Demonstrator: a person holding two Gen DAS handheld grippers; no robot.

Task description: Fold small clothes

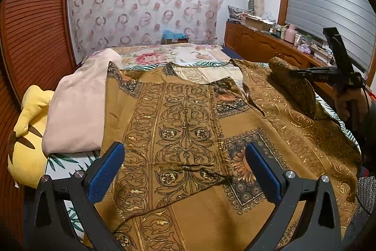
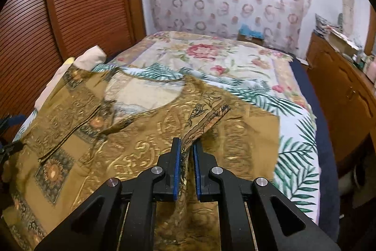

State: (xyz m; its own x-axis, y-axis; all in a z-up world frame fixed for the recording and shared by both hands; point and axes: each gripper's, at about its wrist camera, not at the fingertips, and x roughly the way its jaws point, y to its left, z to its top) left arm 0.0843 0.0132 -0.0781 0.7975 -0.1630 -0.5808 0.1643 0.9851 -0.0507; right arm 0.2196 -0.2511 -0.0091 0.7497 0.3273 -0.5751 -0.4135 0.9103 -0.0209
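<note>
A brown garment (image 1: 188, 124) with gold scrollwork and dark floral patches lies spread across the bed (image 2: 270, 77), which is covered by a floral and palm-leaf bedspread. The right hand-held gripper (image 2: 186, 152) pinches a bunched fold of the garment's right side between its blue pads, lifting that fold off the bed; in the left wrist view the raised fabric hangs from it. The left hand-held gripper (image 1: 185, 171) hovers over the garment's lower part with its jaws spread wide, gripping nothing. A folded pink cloth (image 1: 77, 107) and a yellow plush toy (image 1: 28, 133) lie beside the garment's left edge.
</note>
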